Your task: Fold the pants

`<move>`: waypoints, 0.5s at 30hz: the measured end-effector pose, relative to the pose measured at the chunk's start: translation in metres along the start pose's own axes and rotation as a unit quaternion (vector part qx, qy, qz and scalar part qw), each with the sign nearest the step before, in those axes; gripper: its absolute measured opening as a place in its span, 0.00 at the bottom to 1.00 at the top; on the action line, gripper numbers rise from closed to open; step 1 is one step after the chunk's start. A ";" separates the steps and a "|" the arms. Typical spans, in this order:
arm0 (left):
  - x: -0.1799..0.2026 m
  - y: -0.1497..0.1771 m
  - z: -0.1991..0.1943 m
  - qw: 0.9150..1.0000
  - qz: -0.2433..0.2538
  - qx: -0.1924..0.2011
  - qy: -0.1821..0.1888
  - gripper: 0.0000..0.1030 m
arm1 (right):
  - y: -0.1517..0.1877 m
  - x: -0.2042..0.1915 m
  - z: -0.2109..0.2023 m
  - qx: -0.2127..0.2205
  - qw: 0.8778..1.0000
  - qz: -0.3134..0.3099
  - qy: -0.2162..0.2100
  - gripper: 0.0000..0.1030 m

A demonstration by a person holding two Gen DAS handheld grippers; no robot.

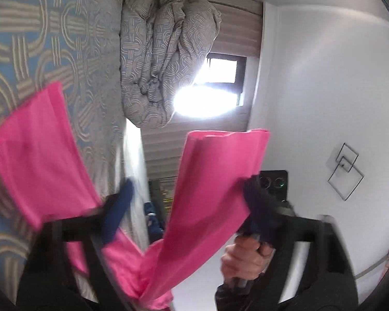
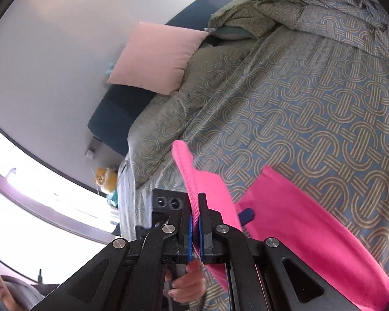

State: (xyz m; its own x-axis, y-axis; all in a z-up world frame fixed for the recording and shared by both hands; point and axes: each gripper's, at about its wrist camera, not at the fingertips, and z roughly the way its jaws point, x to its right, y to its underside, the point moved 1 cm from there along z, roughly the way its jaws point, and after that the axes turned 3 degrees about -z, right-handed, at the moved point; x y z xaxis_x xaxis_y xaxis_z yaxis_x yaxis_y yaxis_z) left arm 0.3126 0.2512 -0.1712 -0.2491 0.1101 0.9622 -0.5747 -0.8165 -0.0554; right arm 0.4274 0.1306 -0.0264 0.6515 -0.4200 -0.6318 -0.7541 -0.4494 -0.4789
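Note:
The bright pink pants (image 2: 298, 223) lie partly on the patterned bed cover (image 2: 298, 98). My right gripper (image 2: 194, 223) is shut on one leg's edge, with the cloth pinched between its blue pads and lifted off the bed. In the left wrist view that raised leg (image 1: 215, 181) hangs between the two blue fingers of my left gripper (image 1: 189, 184), which stand apart and do not press it. The other leg (image 1: 36, 155) rests on the bed. A hand (image 1: 243, 259) holds the right gripper's handle close behind the cloth. One left finger (image 2: 246, 215) shows beside the pants.
A bunched duvet (image 1: 168, 51) is piled at the far side of the bed. A pale pink pillow (image 2: 155, 57) leans on the dark blue headboard (image 2: 116, 114). A bright window (image 1: 215, 90) and white walls surround the bed. A yellow soft toy (image 2: 106, 178) sits beside it.

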 end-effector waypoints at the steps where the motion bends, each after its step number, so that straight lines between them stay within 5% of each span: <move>1: 0.002 0.001 0.003 1.000 0.004 -0.008 -0.003 0.24 | 0.000 0.003 -0.001 0.001 1.000 0.004 0.003 0.02; 2: 0.006 0.003 0.007 1.000 0.016 -0.024 -0.011 0.02 | 0.000 0.006 -0.001 0.000 1.000 0.007 0.005 0.02; 8: 0.026 0.008 0.006 0.996 0.066 -0.021 -0.049 0.03 | 0.005 0.013 0.003 0.000 1.000 0.011 0.010 0.02; 15: 0.039 0.010 -0.022 0.988 0.094 0.035 -0.118 0.03 | 0.006 0.016 0.007 0.016 0.999 0.009 0.039 0.02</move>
State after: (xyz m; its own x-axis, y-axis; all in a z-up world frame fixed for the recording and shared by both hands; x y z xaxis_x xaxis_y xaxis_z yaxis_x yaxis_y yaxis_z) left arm 0.2799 0.2603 -0.1406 -0.1536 -0.1763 0.9723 -0.4775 -0.8482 -0.2292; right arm 0.4328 0.1271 -0.0432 0.6409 -0.4894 -0.5913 -0.7676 -0.4153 -0.4882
